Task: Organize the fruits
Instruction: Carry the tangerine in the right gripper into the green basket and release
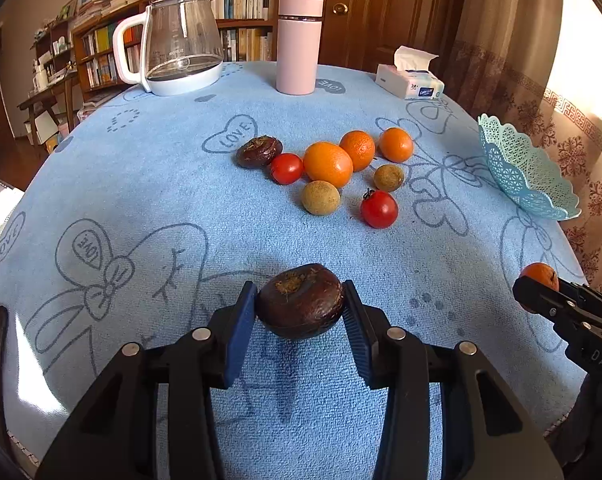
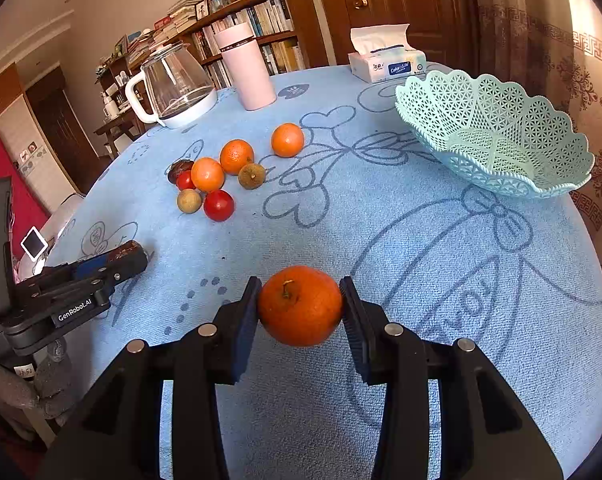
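Blue patterned tablecloth (image 1: 141, 184). Left gripper (image 1: 299, 306) clamps one dark brown fruit (image 1: 301, 300) near; right gripper (image 2: 299, 306) clamps one orange (image 2: 299, 306). Pile (image 1: 329, 172) mid-table: three oranges, two tomatoes, two tan fruits, one dark fruit. One mint basket (image 2: 497, 136) far right, apart from the pile.

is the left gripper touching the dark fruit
Touching. In the left wrist view both pads of the left gripper press the sides of the dark fruit, held off the cloth.
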Available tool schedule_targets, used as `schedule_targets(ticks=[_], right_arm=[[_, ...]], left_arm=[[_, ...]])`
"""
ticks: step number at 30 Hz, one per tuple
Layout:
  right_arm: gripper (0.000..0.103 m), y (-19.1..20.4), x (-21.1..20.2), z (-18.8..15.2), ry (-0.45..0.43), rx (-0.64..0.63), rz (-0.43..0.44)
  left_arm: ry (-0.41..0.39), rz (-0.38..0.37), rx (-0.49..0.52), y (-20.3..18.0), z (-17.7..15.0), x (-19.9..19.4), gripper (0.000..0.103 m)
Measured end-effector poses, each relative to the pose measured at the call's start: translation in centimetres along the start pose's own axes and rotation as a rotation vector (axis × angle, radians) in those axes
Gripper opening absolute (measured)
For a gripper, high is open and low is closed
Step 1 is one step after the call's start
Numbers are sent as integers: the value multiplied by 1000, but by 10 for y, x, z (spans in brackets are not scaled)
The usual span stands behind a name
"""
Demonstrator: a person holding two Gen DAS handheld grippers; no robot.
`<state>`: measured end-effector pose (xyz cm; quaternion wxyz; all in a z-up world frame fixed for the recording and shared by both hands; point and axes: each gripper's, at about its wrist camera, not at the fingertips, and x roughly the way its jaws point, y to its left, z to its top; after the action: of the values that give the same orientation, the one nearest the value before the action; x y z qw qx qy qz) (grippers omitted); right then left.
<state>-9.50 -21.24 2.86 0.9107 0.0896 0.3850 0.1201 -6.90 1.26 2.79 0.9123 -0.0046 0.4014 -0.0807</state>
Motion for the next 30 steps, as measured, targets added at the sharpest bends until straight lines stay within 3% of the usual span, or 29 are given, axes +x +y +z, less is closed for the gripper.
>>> schedule_targets(ticks=[10,19,24,30], right_arm=[[41,-22,-19,23,-86,27,-40],[41,-89,-42,59,-224,154,-188],[41,-121,-37,70,-232,198,-247],[42,-139,-15,79,-176,211,-286]], left_arm=[[-18,12,10,-10,9,-4,43],[-32,19,31,-24,16,-7,43],[-39,24,47,-33,20,-8,43],[-55,28,75,-49,27,-11,43]])
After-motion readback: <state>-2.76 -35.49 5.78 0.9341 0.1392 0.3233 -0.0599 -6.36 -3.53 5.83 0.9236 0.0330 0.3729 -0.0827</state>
